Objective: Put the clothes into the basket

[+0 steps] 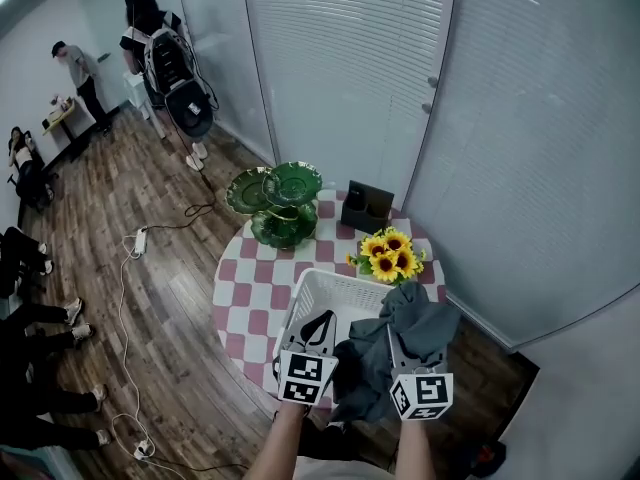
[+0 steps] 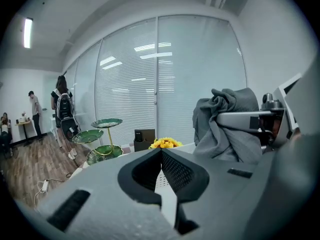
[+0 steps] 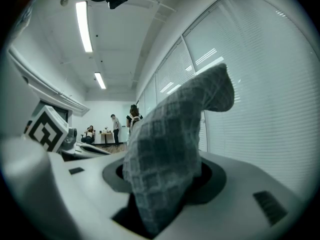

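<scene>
My right gripper [image 1: 398, 340]: jaws pinch the grey garment [image 1: 415, 318], hanging over the basket's [image 1: 322, 286] near right corner | left gripper [image 1: 318, 328]: jaws pressed together, empty | done: garment lifted; left, I judge: lower, release inside.

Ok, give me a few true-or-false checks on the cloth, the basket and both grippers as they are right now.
1. The right gripper is clamped on a grey cloth. True.
2. The cloth lies flat inside the basket, let go. False: it hangs bunched from the right gripper over the right side of the white basket.
3. The left gripper holds a second garment. False: its jaws are together with nothing between them.
4. Sunflowers stand on the table beyond the basket. True.
5. The green tiered stand is on the floor. False: it stands on the checked table.
</scene>
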